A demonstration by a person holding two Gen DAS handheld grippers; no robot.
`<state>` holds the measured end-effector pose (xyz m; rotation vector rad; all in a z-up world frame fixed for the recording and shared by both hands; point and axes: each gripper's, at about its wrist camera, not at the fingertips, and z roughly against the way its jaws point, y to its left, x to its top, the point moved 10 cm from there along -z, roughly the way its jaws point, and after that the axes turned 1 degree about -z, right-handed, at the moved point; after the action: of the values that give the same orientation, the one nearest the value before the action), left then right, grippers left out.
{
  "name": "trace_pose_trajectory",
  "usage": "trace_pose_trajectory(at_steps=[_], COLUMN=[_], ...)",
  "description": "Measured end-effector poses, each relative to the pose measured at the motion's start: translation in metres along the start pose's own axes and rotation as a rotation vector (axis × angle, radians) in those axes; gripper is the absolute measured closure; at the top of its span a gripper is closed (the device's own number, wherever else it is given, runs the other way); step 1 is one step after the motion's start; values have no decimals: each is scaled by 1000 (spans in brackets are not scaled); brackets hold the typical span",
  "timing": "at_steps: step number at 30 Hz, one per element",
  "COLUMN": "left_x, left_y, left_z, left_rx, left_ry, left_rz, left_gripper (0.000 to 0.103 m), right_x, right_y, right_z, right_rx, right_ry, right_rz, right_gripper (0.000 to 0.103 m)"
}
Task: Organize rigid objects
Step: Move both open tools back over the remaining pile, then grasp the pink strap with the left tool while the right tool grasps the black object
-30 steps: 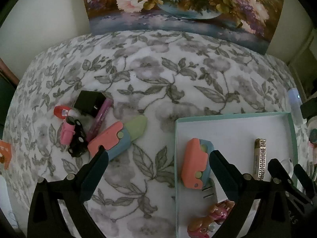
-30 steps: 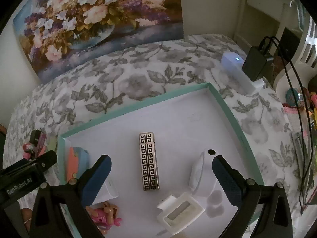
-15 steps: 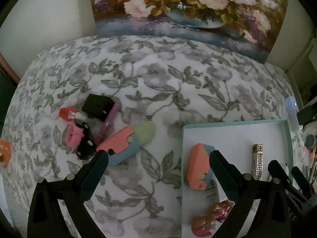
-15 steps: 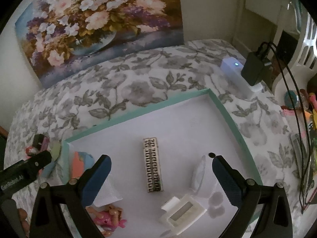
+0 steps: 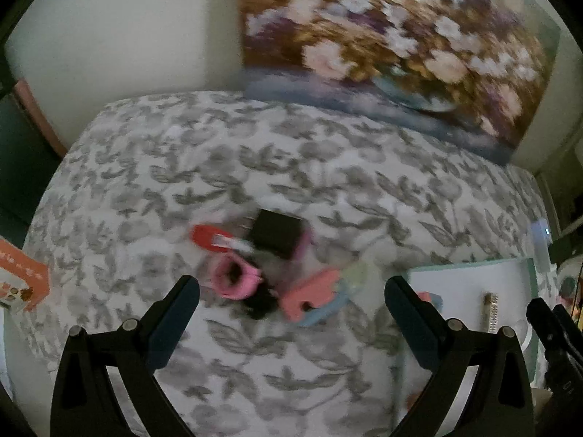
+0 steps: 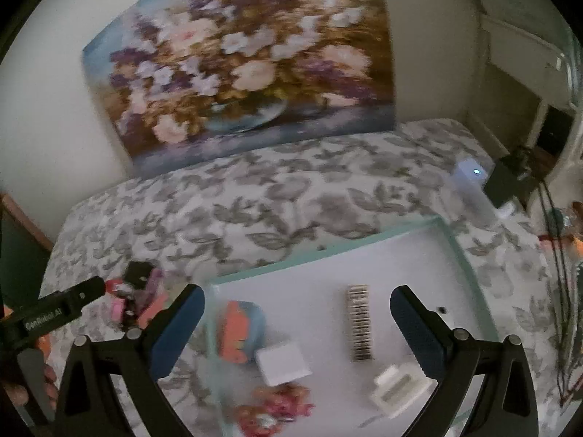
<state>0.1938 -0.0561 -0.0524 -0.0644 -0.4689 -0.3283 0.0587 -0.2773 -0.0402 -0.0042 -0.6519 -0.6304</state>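
A pile of small objects lies on the floral bedspread: a black cube charger (image 5: 277, 232), a red tube (image 5: 215, 237), a pink piece (image 5: 235, 279) and a coral-and-blue case (image 5: 314, 295). My left gripper (image 5: 291, 295) hangs open just above and in front of the pile, holding nothing. The teal-rimmed white tray (image 6: 328, 251) holds another coral-and-blue case (image 6: 238, 327), a patterned bar (image 6: 359, 322), a white cube (image 6: 282, 362), a white clip (image 6: 399, 389) and a pink toy (image 6: 273, 406). My right gripper (image 6: 297, 322) stands open over the tray, empty.
A flower painting (image 6: 240, 83) leans on the wall behind the bed. A white device with a blue light (image 6: 470, 189), a black adapter (image 6: 508, 182) and cables sit at the right. An orange box (image 5: 22, 284) lies at the bed's left edge.
Both views have pulled back and tilted up, now blurred. The left gripper has swung left, bringing the pile between its fingers. The tray has slid right in its view.
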Motion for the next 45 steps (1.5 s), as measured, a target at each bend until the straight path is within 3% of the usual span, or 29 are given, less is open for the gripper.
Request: trace_pose_trajectory(at_steps=[11, 18, 31, 37, 45], left_x=[2, -6, -20, -17, -21], left_y=[105, 138, 109, 84, 69], left_z=[3, -13, -71, -94, -117], left_rx=[28, 35, -68, -137, -156], left_ry=[-9, 29, 152, 185, 221], left_rz=[157, 216, 228, 213, 205], left_gripper=[2, 2, 2, 2, 2], right_x=[-26, -50, -82, -80, -72], right_y=[97, 142, 175, 175, 174], right_z=[-21, -42, -101, -119, -133], right_rx=[87, 118, 147, 158, 170], right_ry=[54, 118, 233, 247, 247], right_rz=[133, 222, 271, 266, 267], right_gripper=[0, 0, 0, 0, 0])
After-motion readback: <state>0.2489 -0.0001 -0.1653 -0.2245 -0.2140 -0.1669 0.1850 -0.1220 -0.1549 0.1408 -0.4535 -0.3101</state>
